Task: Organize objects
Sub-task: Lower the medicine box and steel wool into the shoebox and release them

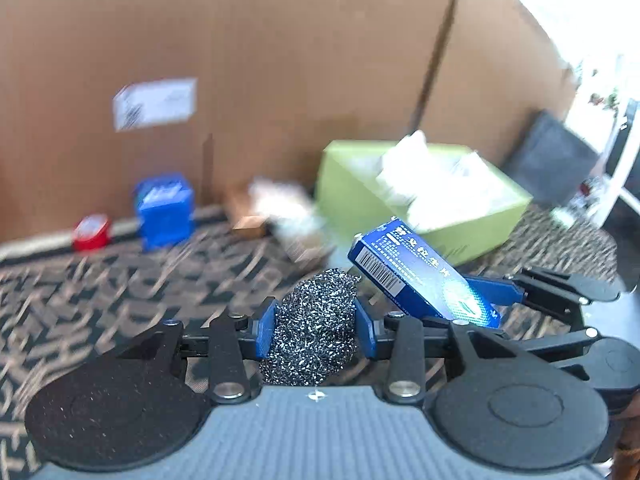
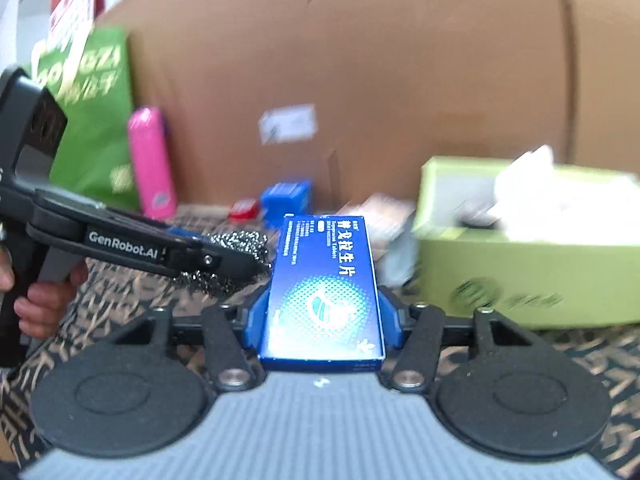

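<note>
Both hands are carrying loads at once here. The left gripper is clenching a steel wool scourer, its blue pads pressing into the springy ball from either side. The right gripper is grasping a blue medicine box by its long edges, the box pointing away toward the far cardboard wall. The two loads are riding close together above the patterned carpet, the scourer just left of the box.

To the right and farther off, the green open box is sitting with white packets in it; that is looking like the likely drop spot, though that is only my read.

Doing this well is meaning keeping the two grippers from knocking each other, holding the box level so it is not sliding out of the pads, and not squeezing the scourer so hard it springs free on release. Going in one at a time over the green rim is seeming safest.

Writing now: the left gripper's arm is reading "GenRobot.AI". The blue box is showing white Chinese characters, a leaf emblem and a barcode on its side. The green bag at far left is carrying lettering too blurred to read, beside a pink bottle.
</note>
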{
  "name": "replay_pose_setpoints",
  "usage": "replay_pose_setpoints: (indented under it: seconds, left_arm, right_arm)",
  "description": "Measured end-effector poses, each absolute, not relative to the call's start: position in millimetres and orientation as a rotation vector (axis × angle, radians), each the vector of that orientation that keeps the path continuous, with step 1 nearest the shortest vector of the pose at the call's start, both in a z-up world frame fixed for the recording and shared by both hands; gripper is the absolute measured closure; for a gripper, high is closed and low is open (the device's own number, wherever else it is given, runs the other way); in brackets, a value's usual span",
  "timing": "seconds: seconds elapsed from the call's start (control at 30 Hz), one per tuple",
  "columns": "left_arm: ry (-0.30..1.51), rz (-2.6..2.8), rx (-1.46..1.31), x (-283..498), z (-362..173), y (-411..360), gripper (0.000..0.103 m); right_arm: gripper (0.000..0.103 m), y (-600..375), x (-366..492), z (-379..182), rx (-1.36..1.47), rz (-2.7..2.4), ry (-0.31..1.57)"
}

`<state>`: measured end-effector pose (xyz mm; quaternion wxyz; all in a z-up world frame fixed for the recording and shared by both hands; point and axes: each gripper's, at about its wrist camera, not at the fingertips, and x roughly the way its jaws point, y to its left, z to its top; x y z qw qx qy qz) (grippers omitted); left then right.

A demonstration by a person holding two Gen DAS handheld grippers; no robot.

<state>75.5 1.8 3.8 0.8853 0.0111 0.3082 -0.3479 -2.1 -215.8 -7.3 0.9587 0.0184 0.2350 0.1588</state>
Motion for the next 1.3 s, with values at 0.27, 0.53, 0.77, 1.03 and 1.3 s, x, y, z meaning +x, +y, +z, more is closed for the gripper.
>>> replay_pose_setpoints:
  seconds: [0.27, 0.53, 0.77, 1.03, 1.3]
  left_arm:
    - [0.540, -0.765, -0.073, 87, 48, -83, 0.059]
    - [0.491, -0.654, -0.060, 108, 47, -185, 0.059]
    - [0.594, -0.669, -0.087, 145, 19, -220, 0.052]
    - [0.535, -0.664, -0.144, 138, 12, -170, 0.021]
    - [0.524, -0.598, -0.115, 120, 26, -138, 0.019]
  right_arm:
    - [0.047, -283, 2, 37, -0.077, 0.018, 0.339]
    - [0.047, -338, 57, 33, -0.149, -0.128, 0.370]
    - [0.047, -346, 95, 14, -0.174, -0.093, 0.407]
    - [0.011, -344, 91, -4, -0.150, -0.090, 0.412]
    - [0.000, -338, 52, 20, -0.115, -0.099, 0.320]
